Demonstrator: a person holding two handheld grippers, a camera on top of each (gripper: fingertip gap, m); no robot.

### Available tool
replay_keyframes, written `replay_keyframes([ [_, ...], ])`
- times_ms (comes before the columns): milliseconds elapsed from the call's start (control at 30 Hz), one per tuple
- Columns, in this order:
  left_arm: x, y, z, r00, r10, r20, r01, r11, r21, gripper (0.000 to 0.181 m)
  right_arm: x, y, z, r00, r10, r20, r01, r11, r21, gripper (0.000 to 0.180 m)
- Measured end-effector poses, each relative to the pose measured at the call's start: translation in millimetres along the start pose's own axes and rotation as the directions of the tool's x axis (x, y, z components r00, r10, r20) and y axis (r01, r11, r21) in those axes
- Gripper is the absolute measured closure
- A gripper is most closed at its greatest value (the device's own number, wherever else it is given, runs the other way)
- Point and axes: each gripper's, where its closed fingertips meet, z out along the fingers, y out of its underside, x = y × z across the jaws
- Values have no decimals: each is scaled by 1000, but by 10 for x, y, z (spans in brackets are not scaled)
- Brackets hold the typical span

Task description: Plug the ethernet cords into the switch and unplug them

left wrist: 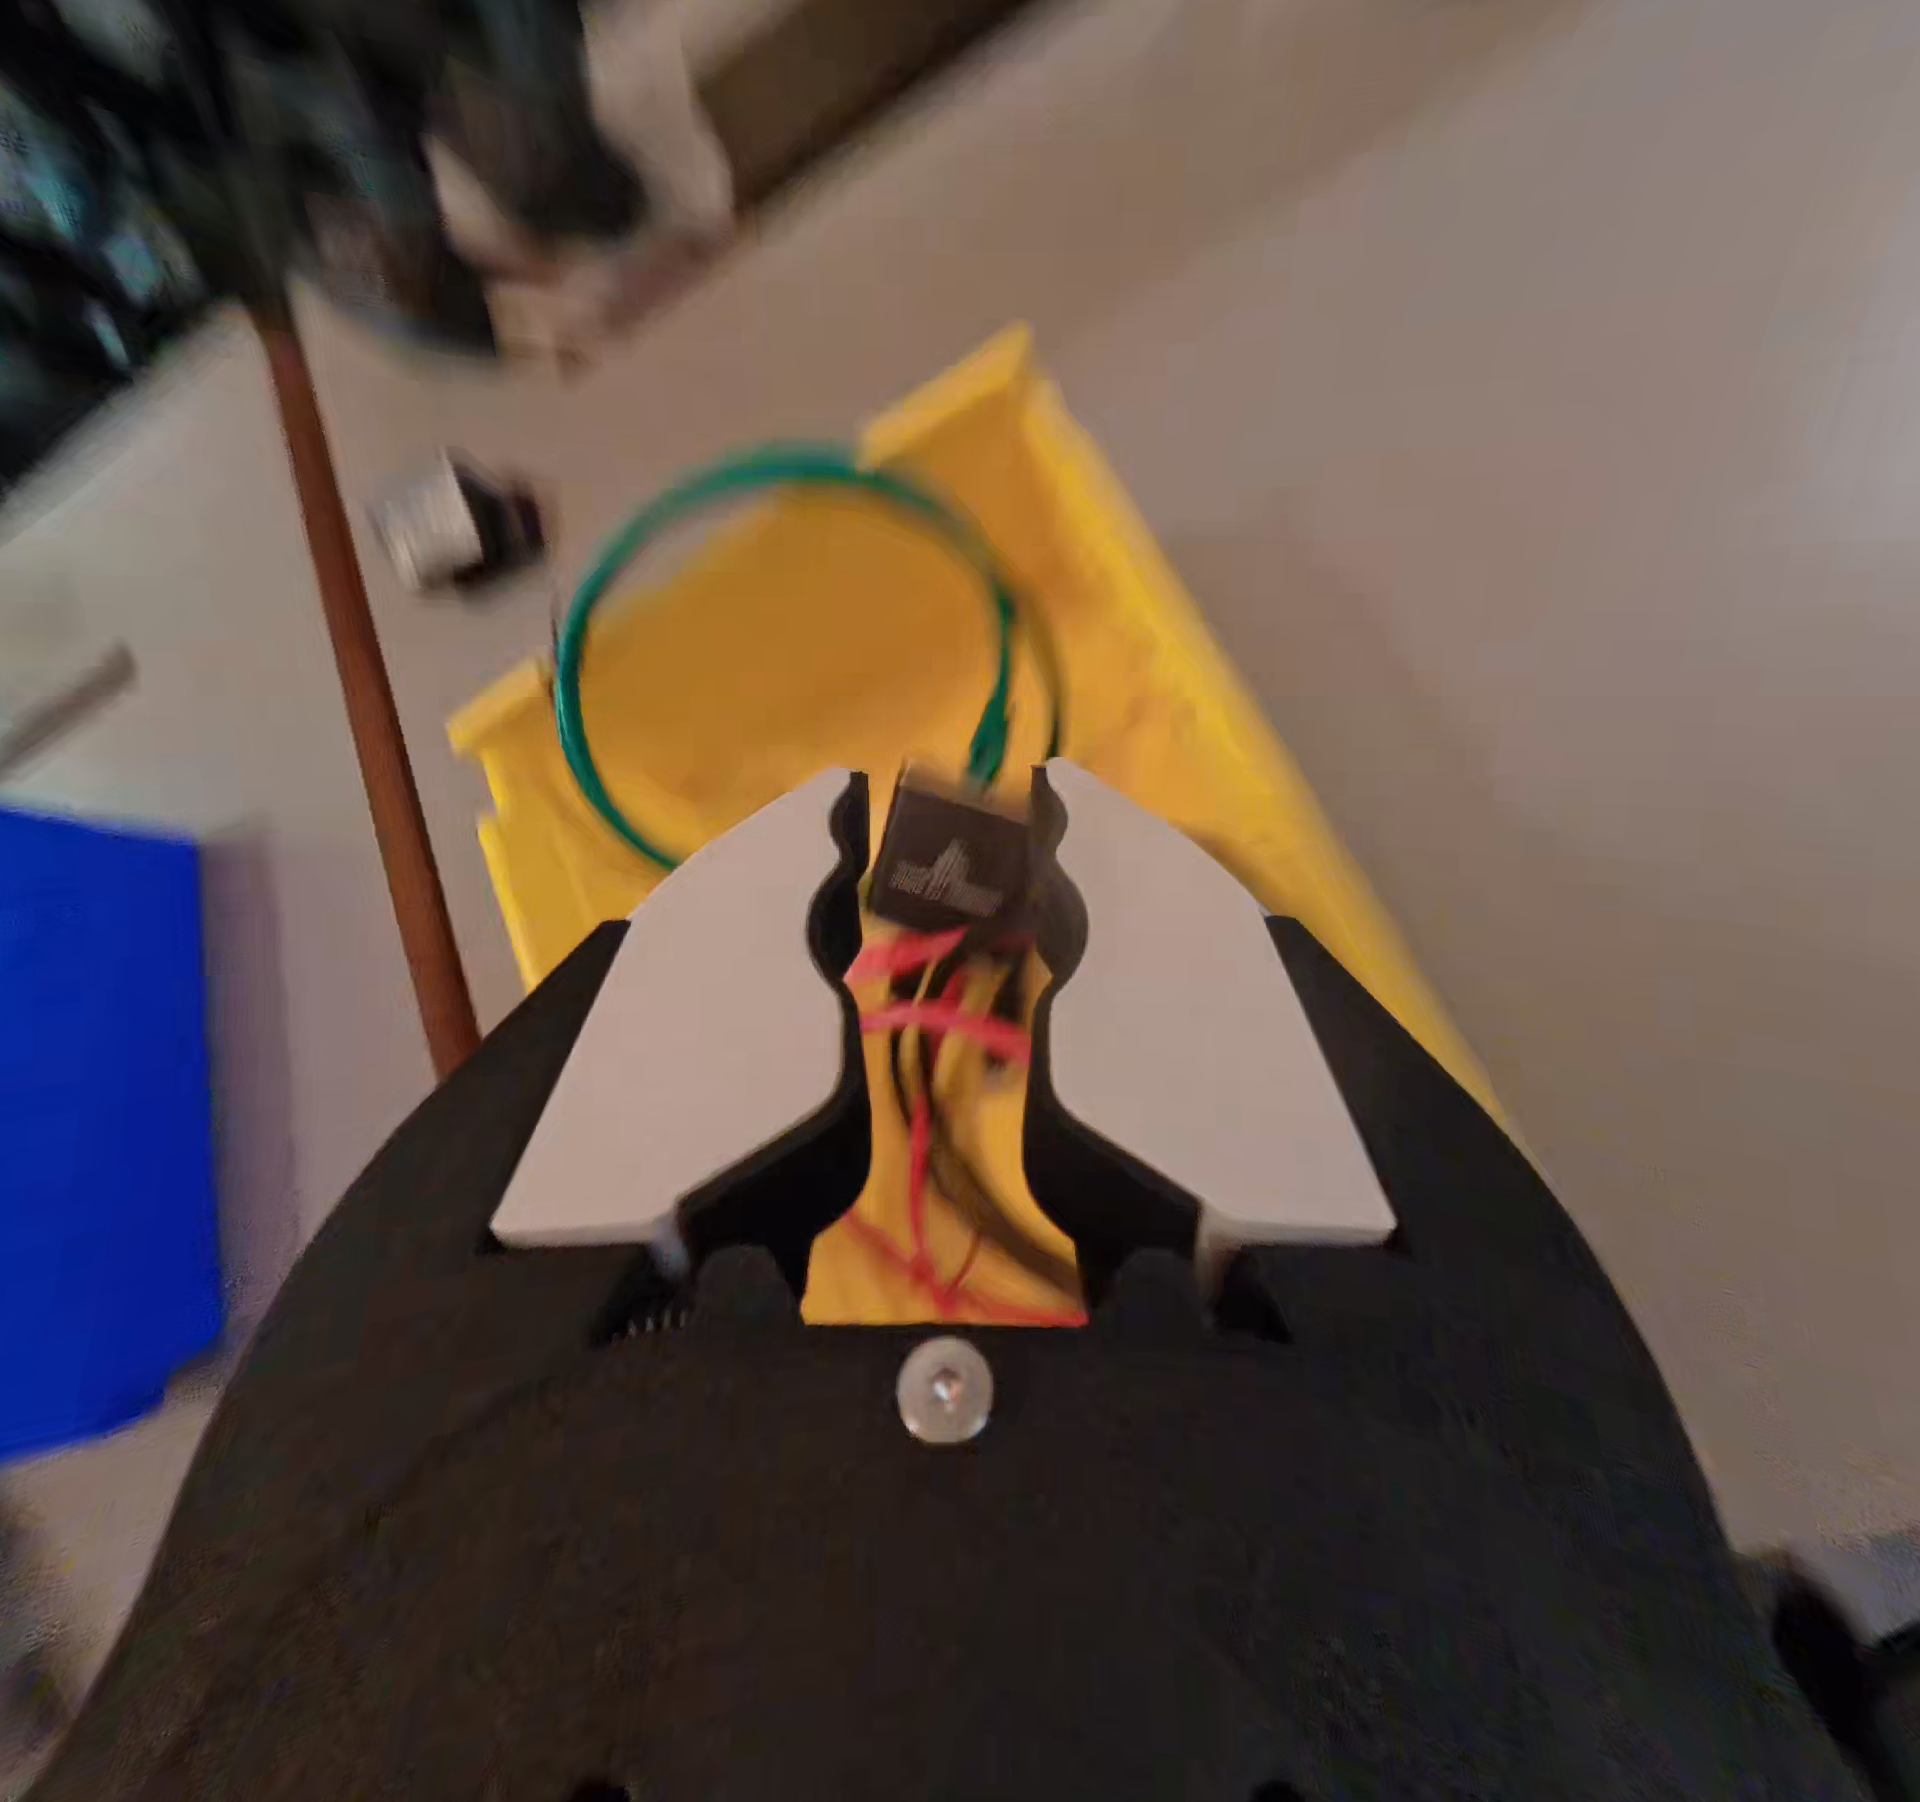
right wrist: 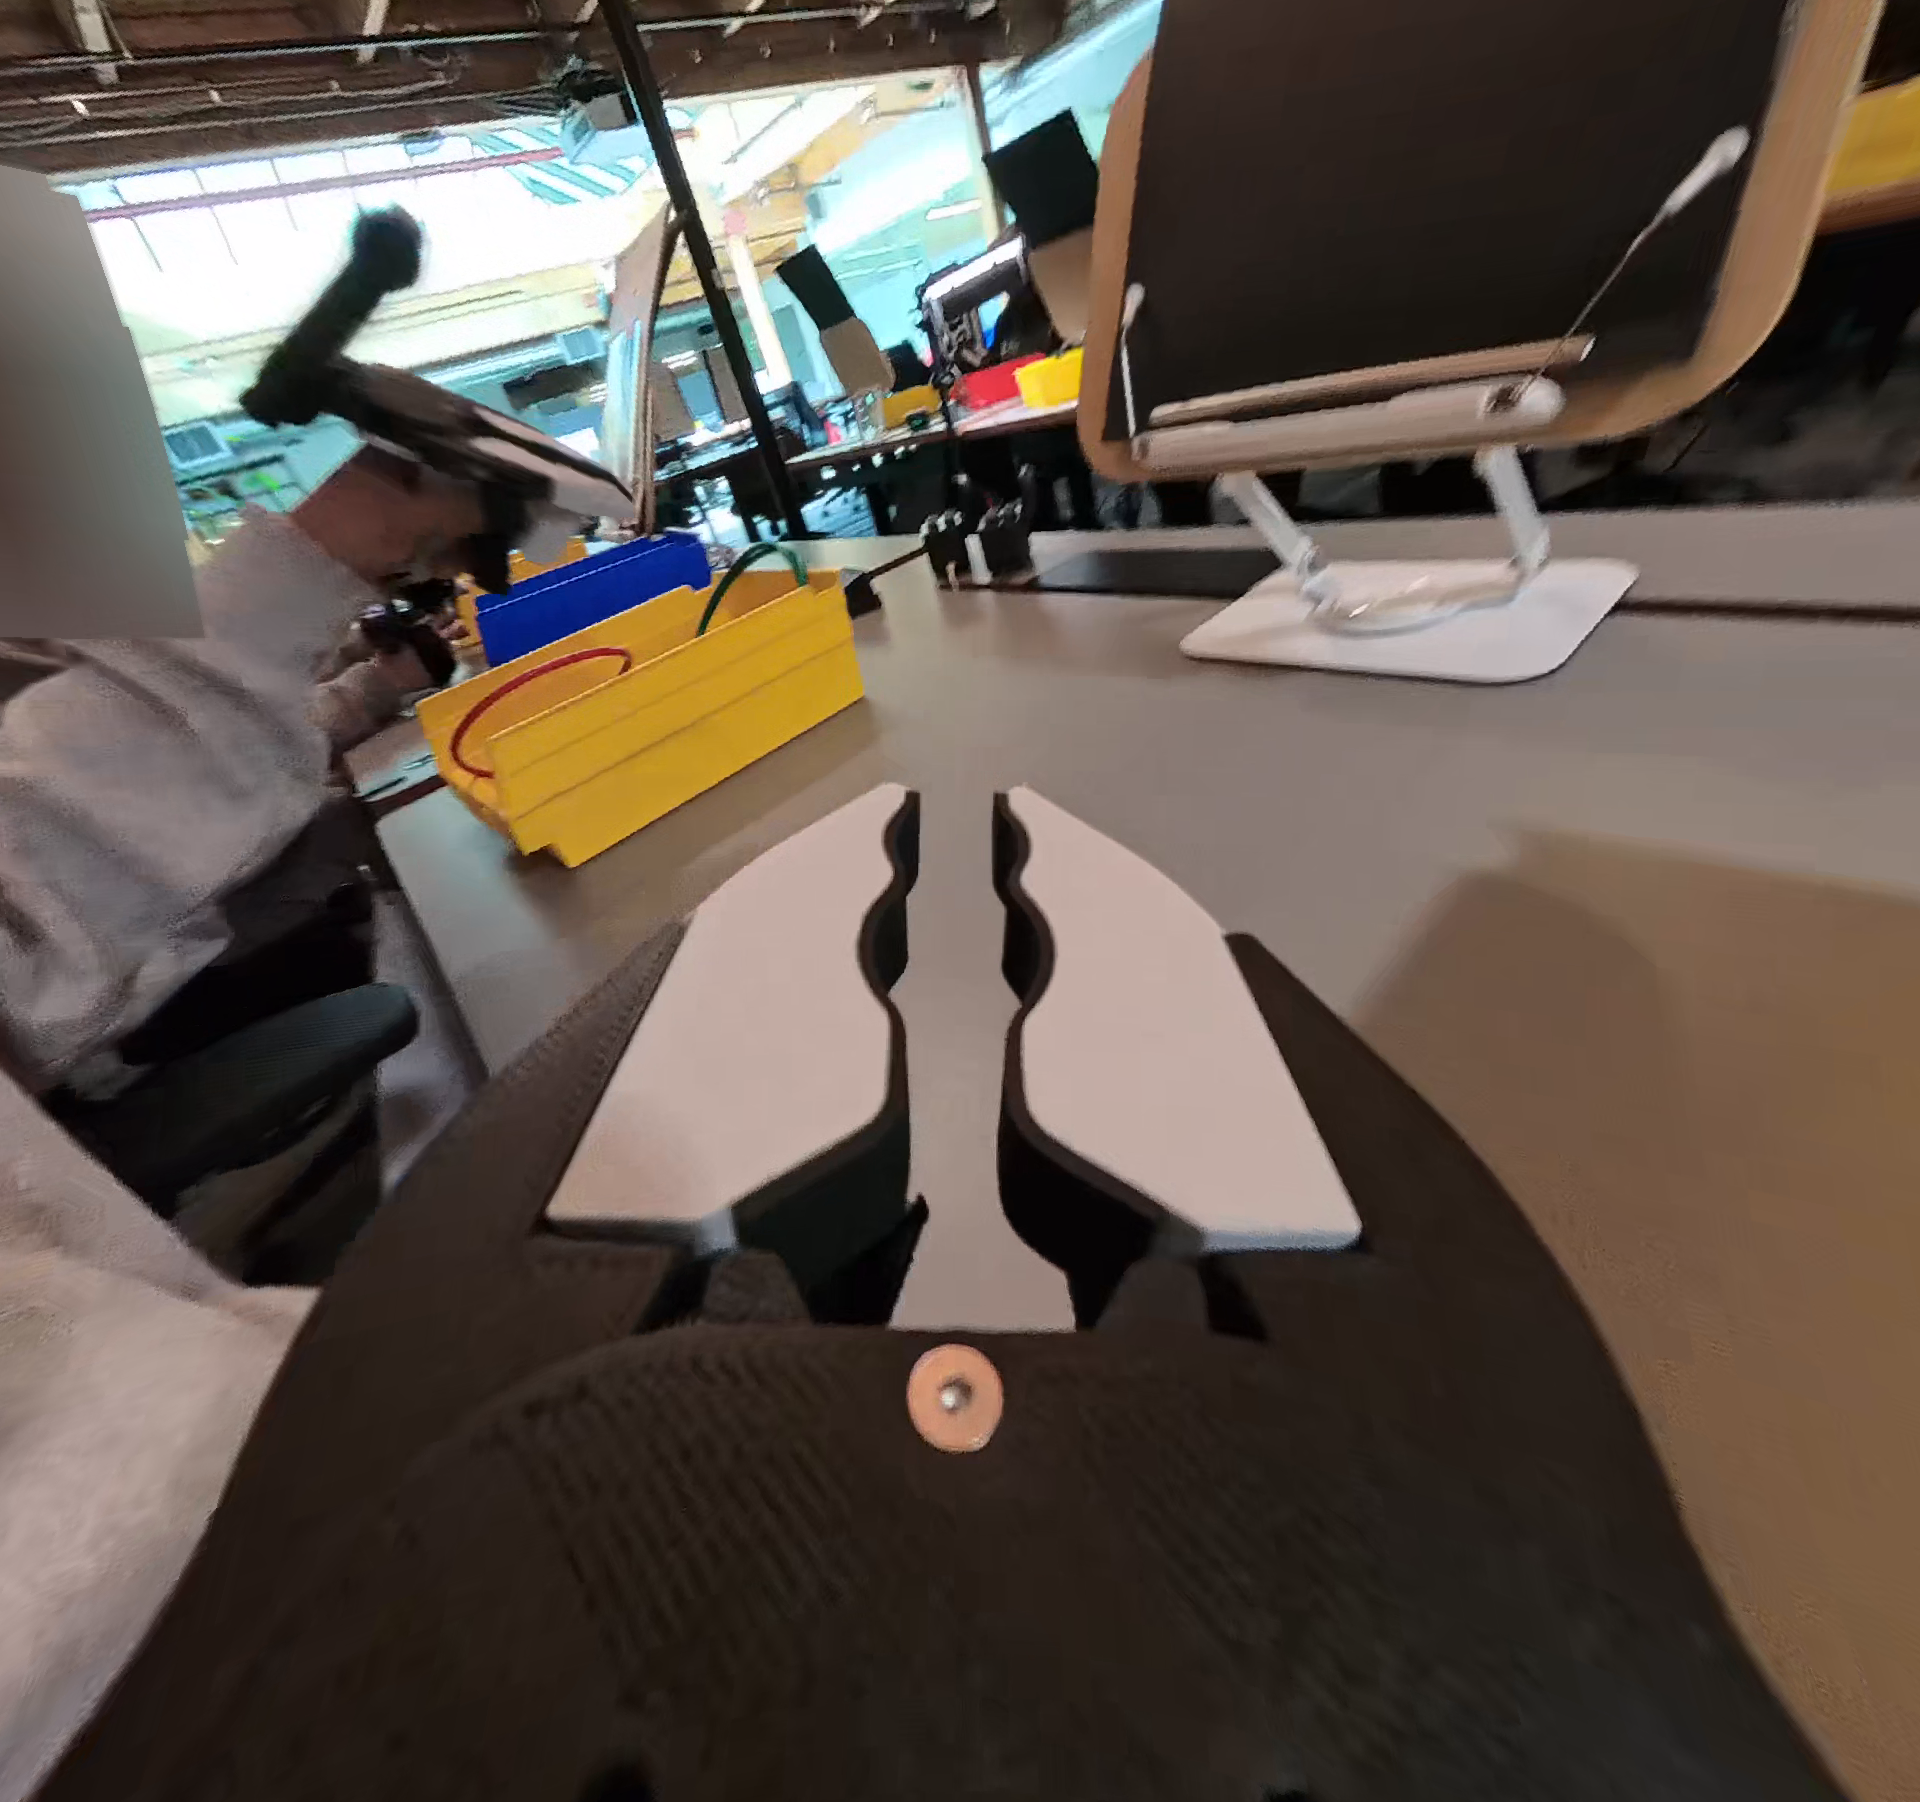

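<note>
While left fingers (left wrist: pixel 948 786) pinch the tilted black switch (left wrist: pixel 948 864), right fingers (right wrist: pixel 956 807) gape empty

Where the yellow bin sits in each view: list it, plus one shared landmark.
Left wrist view: yellow bin fills the centre, just beyond the gripper's fingers.
Right wrist view: it stands on the table, left of centre.
Shared landmark: the green cord looping up from the bin.
</note>
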Motion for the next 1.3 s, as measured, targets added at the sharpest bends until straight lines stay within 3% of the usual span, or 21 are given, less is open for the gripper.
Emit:
replay_keyframes([
  [33,-113,282,239,1000,-7,-29,3,990,-144,145,-3,33,18,1000,24,14,-24,1000,-11,165],
  [133,-89,825,767,978,-87,-191,19,943,-334,100,-17,54,44,998,51,27,-50,999,-17,165],
  [267,52,909,1050,951,-64,-304,-34,951,-306,80,-20,1,39,1000,17,8,-17,1000,6,165],
  [400,201,923,1149,920,-53,-388,-80,944,-319,99,-1,39,91,999,36,14,-36,999,-6,165],
  [533,37,855,1051,951,19,-308,-106,958,-266,114,-15,95,121,998,54,25,-54,998,-23,165],
  [700,-201,645,648,981,35,-190,-59,990,-125,115,-8,119,123,999,47,25,-46,998,-32,165],
  [900,-539,193,-126,999,39,9,-40,993,108,116,-13,130,125,996,82,43,-80,996,-28,165],
  [1033,-693,-182,-693,993,9,121,-42,962,270,116,-62,118,121,995,84,57,-83,996,-24,165],
  [1300,-573,-917,-1683,983,-16,183,-78,865,495,116,-164,47,82,995,70,74,-70,998,-4,165],
])
